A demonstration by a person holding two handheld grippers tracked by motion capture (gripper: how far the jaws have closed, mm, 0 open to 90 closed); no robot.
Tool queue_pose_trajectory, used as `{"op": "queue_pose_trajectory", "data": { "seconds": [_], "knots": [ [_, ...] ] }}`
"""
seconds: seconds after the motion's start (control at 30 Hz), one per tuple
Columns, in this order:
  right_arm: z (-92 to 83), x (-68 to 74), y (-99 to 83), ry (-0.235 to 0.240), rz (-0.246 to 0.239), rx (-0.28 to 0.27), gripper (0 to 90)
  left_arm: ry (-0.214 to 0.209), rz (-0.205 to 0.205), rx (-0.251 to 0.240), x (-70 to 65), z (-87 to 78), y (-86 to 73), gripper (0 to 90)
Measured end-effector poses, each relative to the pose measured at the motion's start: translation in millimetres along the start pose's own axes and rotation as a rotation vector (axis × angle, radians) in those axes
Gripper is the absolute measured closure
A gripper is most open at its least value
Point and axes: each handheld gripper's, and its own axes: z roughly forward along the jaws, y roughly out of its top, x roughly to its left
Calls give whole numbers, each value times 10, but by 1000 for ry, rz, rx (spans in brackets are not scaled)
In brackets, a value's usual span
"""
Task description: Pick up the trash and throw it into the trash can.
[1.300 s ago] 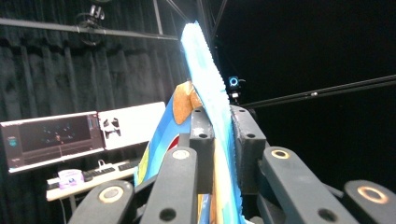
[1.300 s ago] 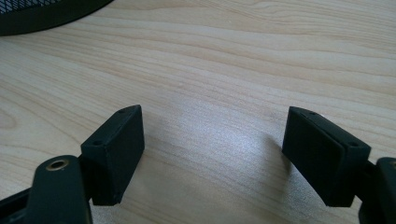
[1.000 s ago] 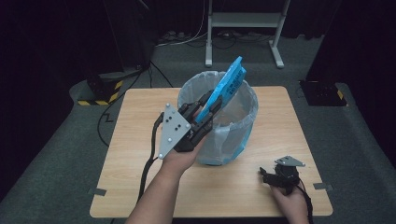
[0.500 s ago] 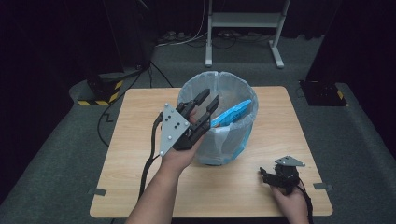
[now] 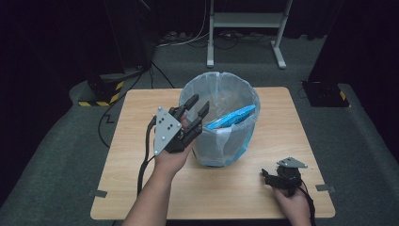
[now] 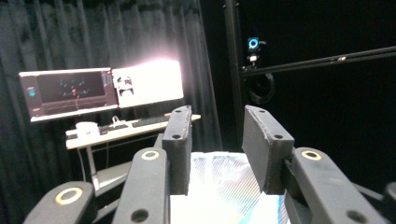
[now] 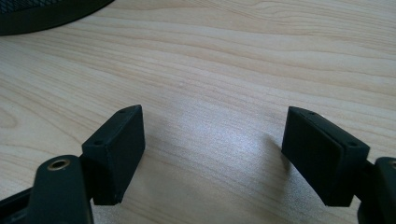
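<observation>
1. Dark curtains and grey carpet surround a light wooden rectangular table [image 5: 141, 141]; a white metal stand [image 5: 244, 28] sits on the floor beyond its far edge, and a black box with yellow-black hazard striping [image 5: 101, 92] lies off its far left corner.
2. Near the table's middle stands a round bin lined with a translucent pale blue plastic bag [image 5: 221, 122], the liner folded over the rim.
3. Inside the bin, a flat bright blue packet [image 5: 230, 117] lies tilted, its upper end leaning against the right side of the rim.
4. The left gripper [image 5: 194, 109] is held raised just beside the bin's left rim, its grey three-cornered plate facing up and its cable trailing down along the forearm.
5. Its jaws stand apart with nothing between them; in the left gripper view the gripper [image 6: 215, 140] points above the liner's pale edge [image 6: 224, 186] toward a desk with a lit monitor [image 6: 100, 91] in the dark room.
6. The right gripper [image 5: 270, 176] rests low at the table's near right corner, well apart from the bin.
7. In the right gripper view its jaws are spread wide over bare wood grain [image 7: 224, 70], holding nothing, with a dark rounded base at the top left corner [image 7: 42, 14].
</observation>
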Motion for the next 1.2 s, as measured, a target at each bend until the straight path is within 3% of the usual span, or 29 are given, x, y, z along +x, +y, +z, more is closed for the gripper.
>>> {"op": "queue_pose_trajectory", "data": {
  "seconds": [0.67, 0.8, 1.2],
  "knots": [
    [0, -1, 0, 1, 1, 0, 213, 106, -19, 125, 418, -358, -449, 464],
    [0, 0, 0, 1, 0, 0, 213, 120, -36, 161, 477, -421, -599, 438],
    [-1, 1, 0, 0, 0, 0, 212, 136, -93, 340, 580, -553, -1209, 399]
  ]
}}
